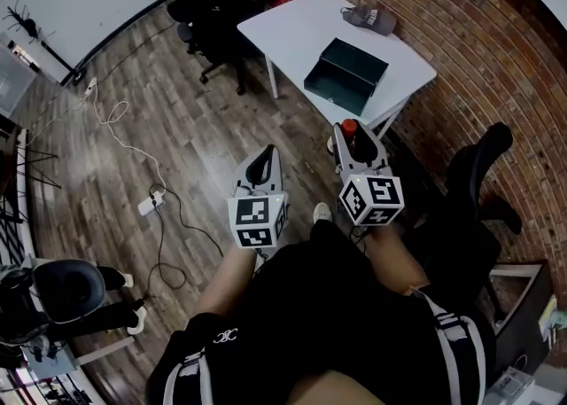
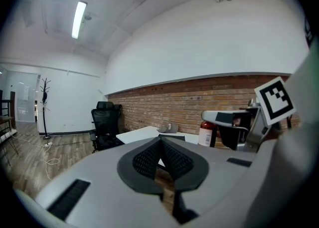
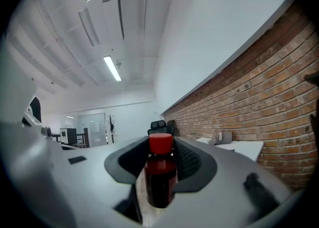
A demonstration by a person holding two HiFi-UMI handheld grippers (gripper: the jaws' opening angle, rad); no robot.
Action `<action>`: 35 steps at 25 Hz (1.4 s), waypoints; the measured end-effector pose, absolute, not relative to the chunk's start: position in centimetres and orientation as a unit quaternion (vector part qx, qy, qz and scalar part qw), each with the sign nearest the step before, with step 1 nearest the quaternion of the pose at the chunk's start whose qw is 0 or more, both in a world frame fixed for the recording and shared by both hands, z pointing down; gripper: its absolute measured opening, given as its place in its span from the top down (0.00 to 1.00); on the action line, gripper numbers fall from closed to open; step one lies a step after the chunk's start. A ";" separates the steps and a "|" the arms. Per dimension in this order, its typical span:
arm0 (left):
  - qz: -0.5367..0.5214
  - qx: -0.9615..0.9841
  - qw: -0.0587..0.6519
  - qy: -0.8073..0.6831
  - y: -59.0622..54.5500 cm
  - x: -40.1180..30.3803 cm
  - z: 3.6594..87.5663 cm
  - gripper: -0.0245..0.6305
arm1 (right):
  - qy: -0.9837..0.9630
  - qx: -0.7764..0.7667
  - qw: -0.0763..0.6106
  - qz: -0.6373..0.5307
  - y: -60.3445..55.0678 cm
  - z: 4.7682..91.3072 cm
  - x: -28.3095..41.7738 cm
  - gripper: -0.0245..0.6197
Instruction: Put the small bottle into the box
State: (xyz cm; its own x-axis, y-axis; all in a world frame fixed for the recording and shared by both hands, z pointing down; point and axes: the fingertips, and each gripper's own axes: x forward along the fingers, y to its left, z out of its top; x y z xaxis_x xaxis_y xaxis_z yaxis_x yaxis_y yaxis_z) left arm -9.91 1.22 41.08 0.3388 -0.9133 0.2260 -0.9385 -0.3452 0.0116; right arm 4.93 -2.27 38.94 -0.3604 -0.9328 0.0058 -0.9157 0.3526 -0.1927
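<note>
Axis: small bottle [image 3: 160,172] upright, long axis vertical and crosswise to the length of the jaws.
Pointing: red cap on top, showing nearly end-on in the head view.
Look: dark red-brown body, plain red screw cap; white label visible from the left gripper view.
Grip: right gripper [image 1: 352,136] clamped on the bottle, one ribbed pad on each side of the body, cap standing clear above the pads.
Position in gripper: out at the jaw tips, well ahead of the marker cube.
Place: in the air over the wooden floor [image 1: 195,120], near the close corner of the white table [image 1: 283,27], short of it.
Box: dark green box [image 1: 332,93], open top, on the table, apart from the bottle.
Left gripper: left gripper [image 2: 160,142] pressed together on nothing, beside the right one.
</note>
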 end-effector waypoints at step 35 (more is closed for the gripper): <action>0.123 0.820 0.092 -0.551 -25.2 1.3 42.9 0.94 | 0.813 -0.566 0.024 -0.136 -27.7 43.6 17.0 0.71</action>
State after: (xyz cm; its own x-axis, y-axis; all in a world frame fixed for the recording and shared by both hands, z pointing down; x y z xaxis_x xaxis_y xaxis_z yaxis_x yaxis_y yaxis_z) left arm 1.28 -25.21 42.92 0.3623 -0.8815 0.3028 -0.9268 -0.3753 0.0163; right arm 17.02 -27.68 43.60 -0.3580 -0.9266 0.1155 -0.9136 0.3220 -0.2482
